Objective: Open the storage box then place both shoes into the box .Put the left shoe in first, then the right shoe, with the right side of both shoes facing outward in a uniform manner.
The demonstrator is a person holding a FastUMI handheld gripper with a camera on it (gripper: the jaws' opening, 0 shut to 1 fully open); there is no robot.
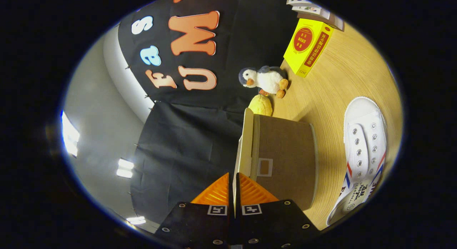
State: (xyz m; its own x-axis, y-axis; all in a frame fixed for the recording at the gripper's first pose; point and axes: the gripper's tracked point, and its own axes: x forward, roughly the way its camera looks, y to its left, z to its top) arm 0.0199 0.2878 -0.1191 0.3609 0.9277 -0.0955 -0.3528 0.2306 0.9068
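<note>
Box (285,156) sits on the worktop (339,74), rolled sideways in the view, its pale lid (246,142) pinched edge-on by the clenched tongs (234,192). One white shoe (364,149) lies just beside the box; a toy penguin (266,79) stands beyond. With so thin a bite, I reckon the lid could slip free or drag the whole box along.

The gripper (234,184) has its fingers closed on the thin edge of the lid (245,142) of the brown storage box (285,152) on the wooden table (342,77). A white shoe (364,142) lies beside the box; beyond it sit a plush penguin (266,79), a yellow toy (260,105) and a yellow carton (307,45).
</note>
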